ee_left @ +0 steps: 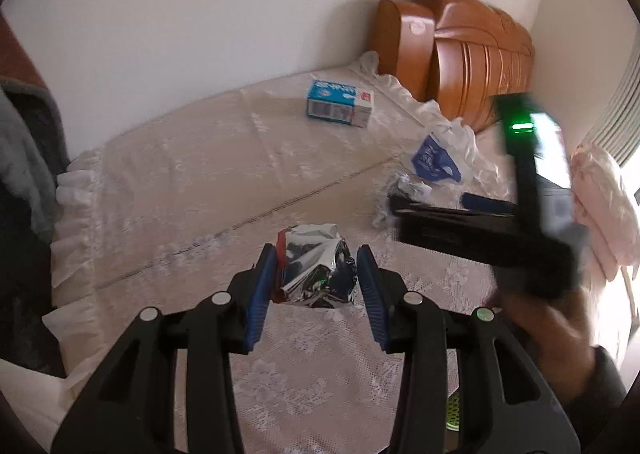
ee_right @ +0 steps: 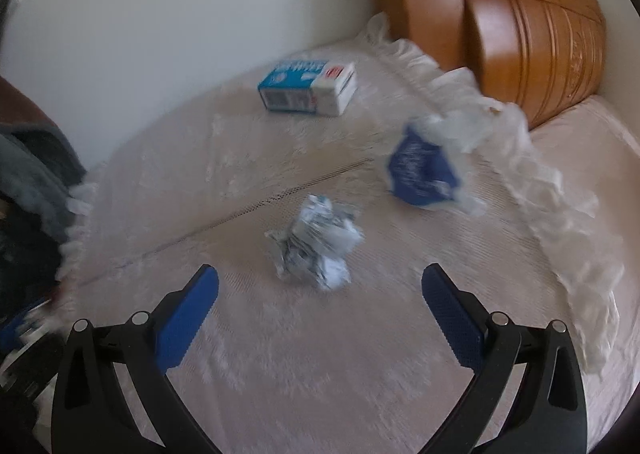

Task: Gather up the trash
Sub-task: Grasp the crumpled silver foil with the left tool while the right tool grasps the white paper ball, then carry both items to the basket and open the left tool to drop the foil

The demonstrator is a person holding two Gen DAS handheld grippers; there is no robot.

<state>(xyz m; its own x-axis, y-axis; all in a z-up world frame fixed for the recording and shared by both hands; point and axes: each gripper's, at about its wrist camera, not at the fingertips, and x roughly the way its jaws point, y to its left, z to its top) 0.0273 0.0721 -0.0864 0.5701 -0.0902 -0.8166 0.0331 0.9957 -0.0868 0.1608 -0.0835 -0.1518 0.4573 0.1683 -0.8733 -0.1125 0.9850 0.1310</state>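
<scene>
My left gripper (ee_left: pixel 316 268) is shut on a crumpled silver foil wrapper (ee_left: pixel 316 270), held above the lace bedspread (ee_left: pixel 200 182). In the left wrist view my right gripper (ee_left: pixel 432 210) reaches in from the right over a crumpled paper ball (ee_left: pixel 386 206). In the right wrist view my right gripper (ee_right: pixel 320 286) stands open with the crumpled paper ball (ee_right: pixel 316 242) lying just ahead of its fingertips. A blue and white carton (ee_right: pixel 308 88) lies farther back, also in the left wrist view as the carton (ee_left: pixel 340 102). A blue-printed plastic bag (ee_right: pixel 424 170) lies to the right.
A wooden headboard (ee_right: pixel 520 26) stands at the far right against the white wall. Grey cloth (ee_right: pixel 32 182) hangs at the left edge of the bed. A pink pillow (ee_left: pixel 600 206) lies at the right. A person's hand (ee_left: pixel 552 334) holds the right gripper.
</scene>
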